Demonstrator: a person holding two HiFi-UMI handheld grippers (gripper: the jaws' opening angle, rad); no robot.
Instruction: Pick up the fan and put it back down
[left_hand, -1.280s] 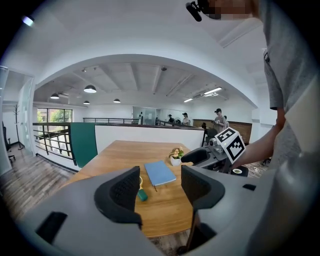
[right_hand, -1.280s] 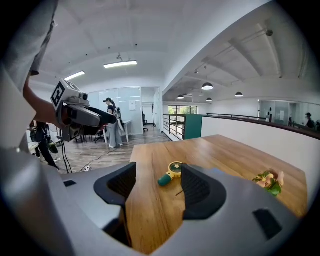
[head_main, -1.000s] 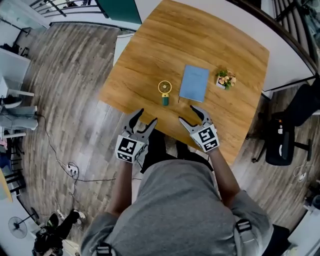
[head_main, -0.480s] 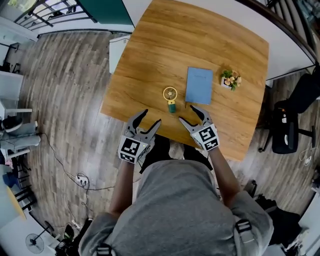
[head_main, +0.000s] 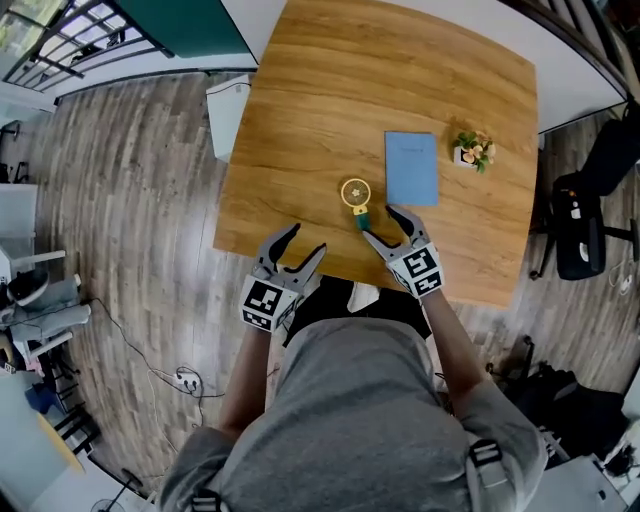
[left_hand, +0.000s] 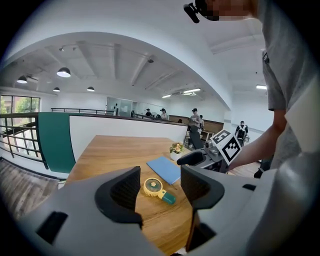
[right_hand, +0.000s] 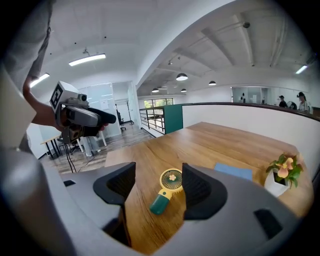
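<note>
**Ana:** Both claws stand released, with nothing between the jaws. The left claw (head_main: 308, 237) hangs at the bench's near edge, well left of the blue book (head_main: 411, 168). The right claw (head_main: 378, 221) sits just off that book's near-left corner.

**Ben:** And the fan?

**Ana:** The fan (head_main: 357, 200) lies flat on the bench (head_main: 300, 120), just left of the book. Its round yellow head points away from the person and its green handle (right_hand: 159, 204) points toward the right claw. It is not yet between the jaws.

**Ben:** How will it handle?

**Ana:** It looks like small plastic, so I'd judge it light and stiff. It also looks smooth, so it may swivel in a loose pinch. The grille on the head looks like the weak part.

**Ben:** Where should it be taken, then?

**Ana:** Across the green handle, one jaw on each side, close to the head so the head doesn't tip it. Because it lies flat, the jaws must come down almost to the bench.
</note>
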